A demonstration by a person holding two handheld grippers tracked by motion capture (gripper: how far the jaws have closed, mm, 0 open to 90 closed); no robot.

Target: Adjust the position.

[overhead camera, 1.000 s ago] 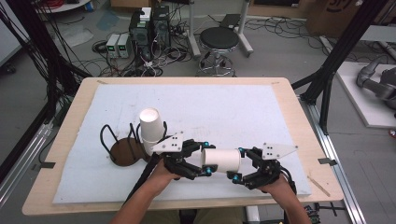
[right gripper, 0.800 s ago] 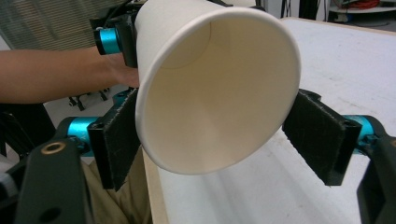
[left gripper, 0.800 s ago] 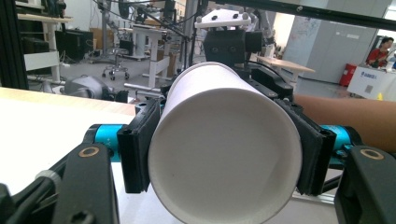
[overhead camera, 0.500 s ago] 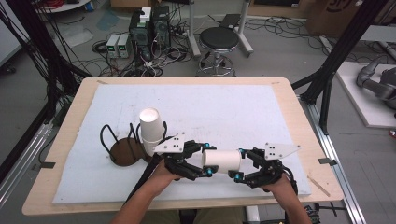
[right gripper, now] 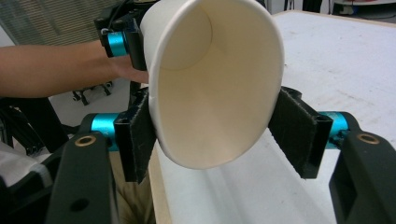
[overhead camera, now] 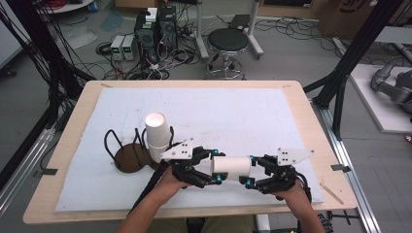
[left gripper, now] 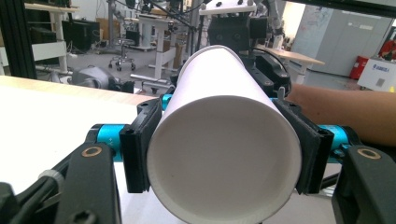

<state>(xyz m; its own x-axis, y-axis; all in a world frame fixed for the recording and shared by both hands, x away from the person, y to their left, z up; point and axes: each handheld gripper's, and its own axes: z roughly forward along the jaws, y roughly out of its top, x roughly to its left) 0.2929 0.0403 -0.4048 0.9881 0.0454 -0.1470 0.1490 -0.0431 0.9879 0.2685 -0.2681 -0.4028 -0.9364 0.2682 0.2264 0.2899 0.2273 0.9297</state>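
Nearest the table's front edge, the left gripper (overhead camera: pixel 217 171) and the right gripper (overhead camera: pixel 251 172) face each other, with a white paper cup (overhead camera: pixel 231 167) lying on its side between them, lifted just above the white mat (overhead camera: pixel 243 116). The left gripper's jaws are clamped on the cup's closed base end (left gripper: pixel 224 158). The right gripper's jaws have just been closing on the open rim end (right gripper: pixel 215 93), which is squeezed out of round; its right pad seems to barely meet the rim, and contact there is hard to judge. The person's forearms are cut off at the bottom. Farther back stands a stack of cups (overhead camera: pixel 157 136), partly hiding a brown holder (overhead camera: pixel 128 158) with black wire loops.
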